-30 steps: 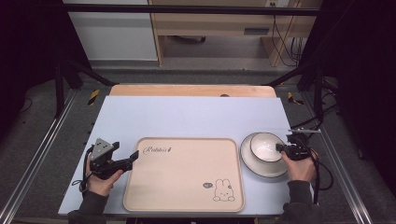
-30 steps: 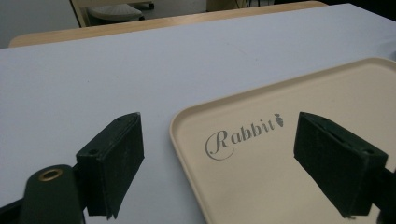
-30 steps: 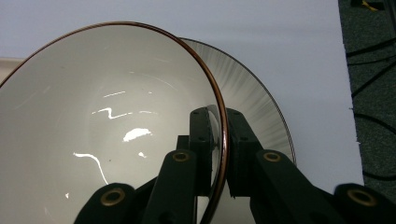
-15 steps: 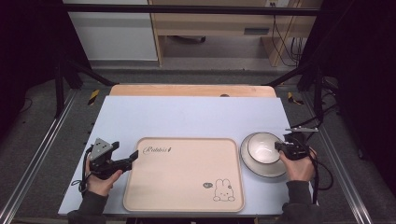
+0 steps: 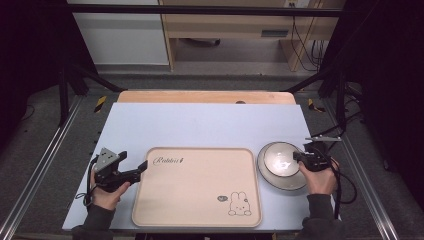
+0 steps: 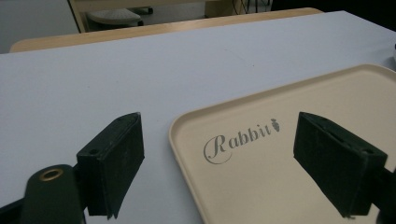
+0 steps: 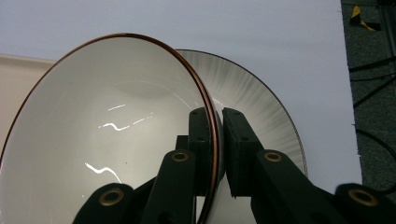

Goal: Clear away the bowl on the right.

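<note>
Bowl [image 7: 107, 140] tilted up since; R gripper [image 7: 218, 140] clamped, 1 plate [image 7: 261, 107].

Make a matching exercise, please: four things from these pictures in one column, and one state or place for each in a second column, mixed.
Things:
1. left claw
2. right claw
3. tray
4. plate

States or places:
A. beige, with a rabbit drawing
B. grey streaked, lying under the bowl
C. open, over the tray's corner
D. shut on the bowl's brown rim

Pairs: 1-C, 2-D, 3-A, 4-B
</note>
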The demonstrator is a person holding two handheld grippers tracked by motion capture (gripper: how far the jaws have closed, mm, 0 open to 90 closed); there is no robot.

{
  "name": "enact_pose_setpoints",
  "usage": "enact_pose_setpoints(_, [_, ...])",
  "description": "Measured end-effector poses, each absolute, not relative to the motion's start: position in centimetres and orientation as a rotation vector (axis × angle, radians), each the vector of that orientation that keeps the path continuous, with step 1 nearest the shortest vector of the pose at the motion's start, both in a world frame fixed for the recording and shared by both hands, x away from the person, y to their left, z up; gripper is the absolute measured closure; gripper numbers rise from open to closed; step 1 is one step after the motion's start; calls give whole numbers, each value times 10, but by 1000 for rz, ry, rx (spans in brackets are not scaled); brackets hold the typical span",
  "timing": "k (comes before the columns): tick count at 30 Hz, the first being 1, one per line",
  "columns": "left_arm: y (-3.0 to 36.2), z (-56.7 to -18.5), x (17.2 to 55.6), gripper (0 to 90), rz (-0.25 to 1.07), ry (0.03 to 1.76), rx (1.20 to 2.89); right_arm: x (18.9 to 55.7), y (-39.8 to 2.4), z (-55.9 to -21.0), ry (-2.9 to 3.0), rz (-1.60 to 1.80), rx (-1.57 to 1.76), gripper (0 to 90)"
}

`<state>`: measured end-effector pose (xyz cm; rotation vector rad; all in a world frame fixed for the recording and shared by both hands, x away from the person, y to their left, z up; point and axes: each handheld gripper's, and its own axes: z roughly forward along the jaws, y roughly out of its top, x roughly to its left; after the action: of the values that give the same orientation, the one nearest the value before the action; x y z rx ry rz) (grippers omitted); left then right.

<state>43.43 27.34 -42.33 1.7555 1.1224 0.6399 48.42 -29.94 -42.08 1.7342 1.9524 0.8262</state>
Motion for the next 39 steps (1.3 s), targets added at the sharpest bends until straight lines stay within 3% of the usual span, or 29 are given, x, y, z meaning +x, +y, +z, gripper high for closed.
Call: enact_pose_setpoints(39, [271, -422, 434, 144, 617, 1084, 1765, 465, -275, -384, 1979, 1034, 1600, 823])
